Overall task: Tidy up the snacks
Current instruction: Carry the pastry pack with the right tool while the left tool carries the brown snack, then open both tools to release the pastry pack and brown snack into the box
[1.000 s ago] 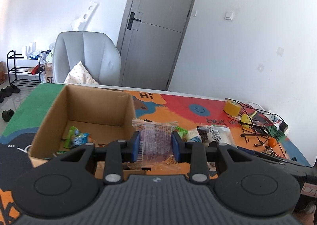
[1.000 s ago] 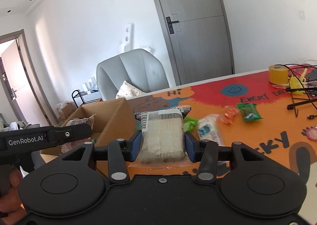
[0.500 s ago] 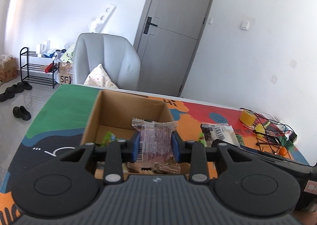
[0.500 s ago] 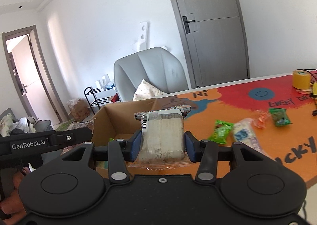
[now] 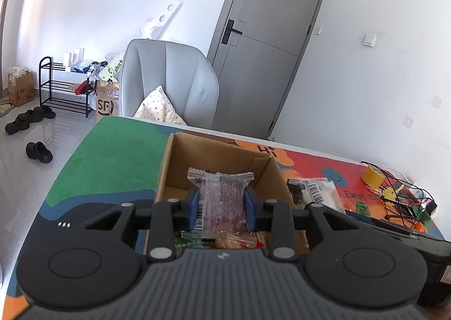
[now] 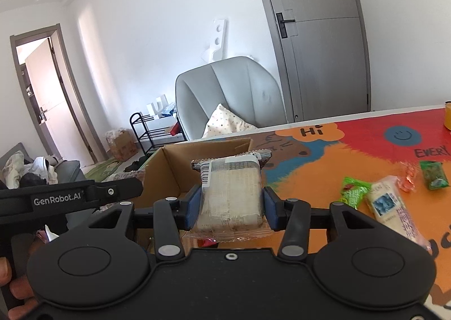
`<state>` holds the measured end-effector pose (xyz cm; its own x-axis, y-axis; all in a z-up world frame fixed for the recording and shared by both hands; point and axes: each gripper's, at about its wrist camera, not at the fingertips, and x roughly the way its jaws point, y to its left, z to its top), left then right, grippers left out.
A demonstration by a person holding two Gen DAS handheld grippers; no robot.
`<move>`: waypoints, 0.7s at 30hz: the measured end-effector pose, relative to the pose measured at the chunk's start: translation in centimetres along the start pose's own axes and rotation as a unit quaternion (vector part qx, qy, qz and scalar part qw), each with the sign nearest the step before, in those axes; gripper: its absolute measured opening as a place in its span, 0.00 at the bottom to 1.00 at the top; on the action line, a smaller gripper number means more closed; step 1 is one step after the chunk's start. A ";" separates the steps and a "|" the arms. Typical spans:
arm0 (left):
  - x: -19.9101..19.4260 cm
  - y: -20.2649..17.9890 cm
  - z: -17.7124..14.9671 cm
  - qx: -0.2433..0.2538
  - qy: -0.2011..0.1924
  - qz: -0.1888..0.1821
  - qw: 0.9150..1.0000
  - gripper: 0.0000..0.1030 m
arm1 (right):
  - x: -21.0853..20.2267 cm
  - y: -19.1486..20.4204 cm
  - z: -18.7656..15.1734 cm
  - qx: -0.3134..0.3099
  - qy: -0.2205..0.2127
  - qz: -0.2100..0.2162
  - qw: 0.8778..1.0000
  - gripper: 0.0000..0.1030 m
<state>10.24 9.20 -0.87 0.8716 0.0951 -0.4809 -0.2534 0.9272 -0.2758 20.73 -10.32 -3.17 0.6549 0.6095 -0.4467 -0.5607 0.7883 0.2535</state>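
On the floor at the far left stand a black shoe rack point(image 5: 65, 88) and three dark shoes point(image 5: 39, 151). A grey chair point(image 5: 172, 80) with one spotted cushion point(image 5: 159, 110) sits behind the table point(image 5: 112, 156), and a grey door point(image 5: 267, 46) is closed behind that.

One open cardboard box point(image 5: 180, 162) rests on the table's bright mat. The left gripper point(image 5: 221, 207) hangs over the box, its blue pads clamped on a clear snack packet point(image 5: 221, 195) that stands upright, long axis vertical, crimped top edge up. More wrappers lie in the box beneath it, too hidden to count.

Just right of the box, the right gripper point(image 6: 231, 208) pinches a pale cracker pack point(image 6: 230, 190), also upright, its barcode end uppermost and its long axis pointing away from the camera and upward. It hovers beside the box's near right wall.

Farther right, five loose snacks lie on the mat: two green packets point(image 6: 353, 193), one white packet point(image 6: 393, 214), one small orange wrapper point(image 6: 408, 179), and another green one point(image 6: 433, 178). A yellow tape roll point(image 5: 372, 176) and tangled black cables point(image 5: 400, 198) sit at the table's far right.
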 end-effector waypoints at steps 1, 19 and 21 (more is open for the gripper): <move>0.3 0.0 0.3 -0.001 0.002 0.000 1.000 0.31 | 0.3 0.0 0.1 0.000 0.002 0.000 1.000 0.45; -0.8 3.4 1.7 -0.035 -0.012 0.020 0.999 0.71 | 3.0 2.3 1.4 -0.004 0.017 0.028 0.999 0.56; -1.2 3.6 1.5 -0.038 -0.016 0.024 0.999 0.76 | 2.7 2.2 1.3 0.001 0.017 0.027 0.999 0.57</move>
<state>8.89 13.00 -0.03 0.8704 0.1527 -0.4681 -0.3260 0.8912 -0.3154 21.85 -6.82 -2.72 0.6062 0.6485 -0.4605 -0.5942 0.7541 0.2798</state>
